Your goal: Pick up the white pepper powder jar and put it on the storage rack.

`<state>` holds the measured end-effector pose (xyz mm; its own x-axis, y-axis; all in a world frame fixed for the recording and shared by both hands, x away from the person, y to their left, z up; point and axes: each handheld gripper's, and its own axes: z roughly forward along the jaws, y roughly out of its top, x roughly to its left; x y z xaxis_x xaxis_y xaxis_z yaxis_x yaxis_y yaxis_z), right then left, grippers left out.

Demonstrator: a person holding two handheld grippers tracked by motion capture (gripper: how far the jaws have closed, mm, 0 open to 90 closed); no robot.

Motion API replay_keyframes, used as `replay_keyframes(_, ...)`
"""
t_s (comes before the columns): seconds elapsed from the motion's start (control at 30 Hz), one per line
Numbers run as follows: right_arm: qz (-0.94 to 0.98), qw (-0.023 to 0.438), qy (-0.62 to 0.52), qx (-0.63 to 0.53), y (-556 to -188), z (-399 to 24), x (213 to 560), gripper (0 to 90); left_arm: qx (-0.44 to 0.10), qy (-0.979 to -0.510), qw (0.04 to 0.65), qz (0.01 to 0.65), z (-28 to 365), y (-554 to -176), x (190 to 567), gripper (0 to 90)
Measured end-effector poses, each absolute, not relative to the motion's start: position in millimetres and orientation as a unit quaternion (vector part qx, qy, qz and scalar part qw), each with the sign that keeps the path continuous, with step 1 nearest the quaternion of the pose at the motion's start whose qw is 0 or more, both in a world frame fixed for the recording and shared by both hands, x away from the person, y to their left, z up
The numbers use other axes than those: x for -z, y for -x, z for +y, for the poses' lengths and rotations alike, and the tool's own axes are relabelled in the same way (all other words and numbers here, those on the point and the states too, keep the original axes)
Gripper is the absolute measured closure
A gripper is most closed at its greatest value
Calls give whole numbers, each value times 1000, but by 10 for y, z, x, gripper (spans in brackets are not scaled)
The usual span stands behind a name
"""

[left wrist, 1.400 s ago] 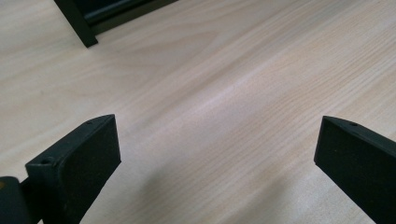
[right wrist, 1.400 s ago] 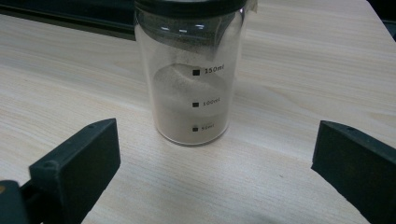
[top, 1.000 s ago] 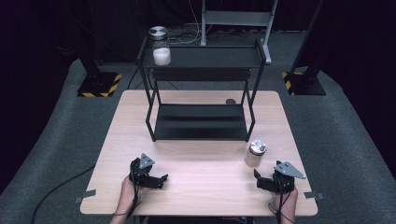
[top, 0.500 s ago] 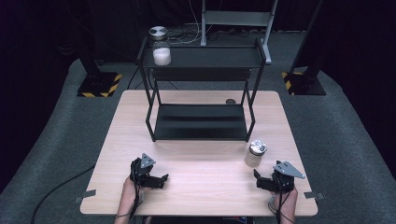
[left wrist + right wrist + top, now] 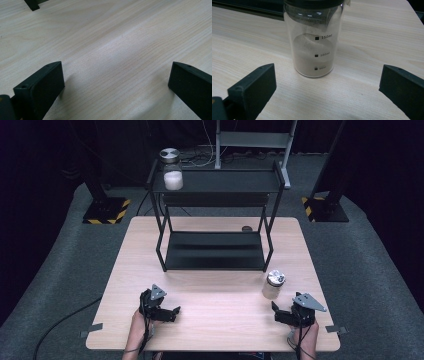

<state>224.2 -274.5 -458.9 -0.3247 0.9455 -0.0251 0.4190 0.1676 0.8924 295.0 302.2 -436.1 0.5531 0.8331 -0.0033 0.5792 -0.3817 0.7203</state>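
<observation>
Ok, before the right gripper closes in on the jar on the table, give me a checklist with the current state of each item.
1. Right gripper open: ok, both jaws stand wide apart in the right gripper view.
2. Jar on the table upright and lidded: ok.
3. Jar lined up between the jaws: ok, roughly centred, slightly toward the left jaw.
4. Jar within the jaws: not ok, it stands ahead of them, untouched.
5. Left gripper out of the way: ok, open and empty over bare table, far from the jar.
6. Rack free of the approach: ok, it stands behind the jar.
</observation>
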Motion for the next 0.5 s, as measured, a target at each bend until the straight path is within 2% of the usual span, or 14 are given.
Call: replay_keyframes(0.5,702,320,-493,-402,-2262,-2670,4560,0,-183,-811,345,436,3022,-2952,4359,0)
